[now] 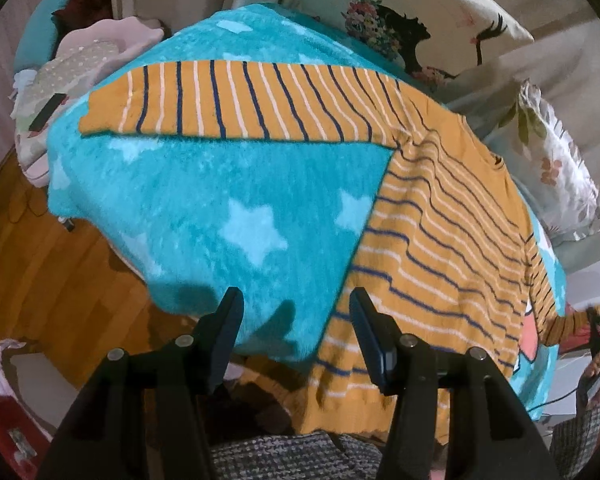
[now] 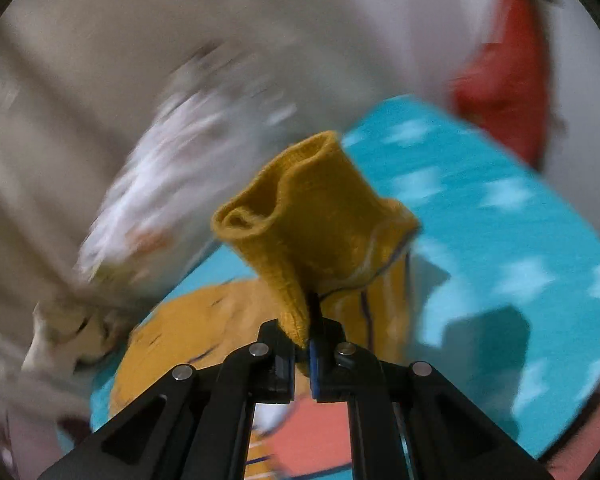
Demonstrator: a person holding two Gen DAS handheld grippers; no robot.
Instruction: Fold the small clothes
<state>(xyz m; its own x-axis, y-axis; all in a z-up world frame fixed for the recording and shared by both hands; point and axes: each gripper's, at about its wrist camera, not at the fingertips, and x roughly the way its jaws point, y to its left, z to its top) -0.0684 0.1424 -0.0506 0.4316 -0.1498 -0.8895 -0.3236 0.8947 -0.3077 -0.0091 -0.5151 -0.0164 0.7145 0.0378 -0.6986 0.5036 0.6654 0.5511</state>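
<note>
A mustard sweater (image 1: pixel 452 240) with navy and white stripes lies flat on a teal star blanket (image 1: pixel 204 208). One sleeve (image 1: pixel 236 100) stretches out to the left along the far side. My left gripper (image 1: pixel 296 300) hovers open over the sweater's near left edge, one finger above the blanket and the other above the knit, gripping nothing. The other sleeve is lifted at the far right edge by my right gripper (image 1: pixel 598 320). In the right wrist view that gripper (image 2: pixel 306 332) is shut on the plain mustard cuff (image 2: pixel 312 216), which stands up above the fingers; the background is motion-blurred.
Floral pillows (image 1: pixel 412 20) (image 1: pixel 556 168) line the far and right sides. A pink cushion (image 1: pixel 100 44) and a dark flat device (image 1: pixel 48 112) sit at the far left. Wooden floor (image 1: pixel 60 272) lies below the blanket's left edge. A checked sleeve (image 1: pixel 576 440) shows at lower right.
</note>
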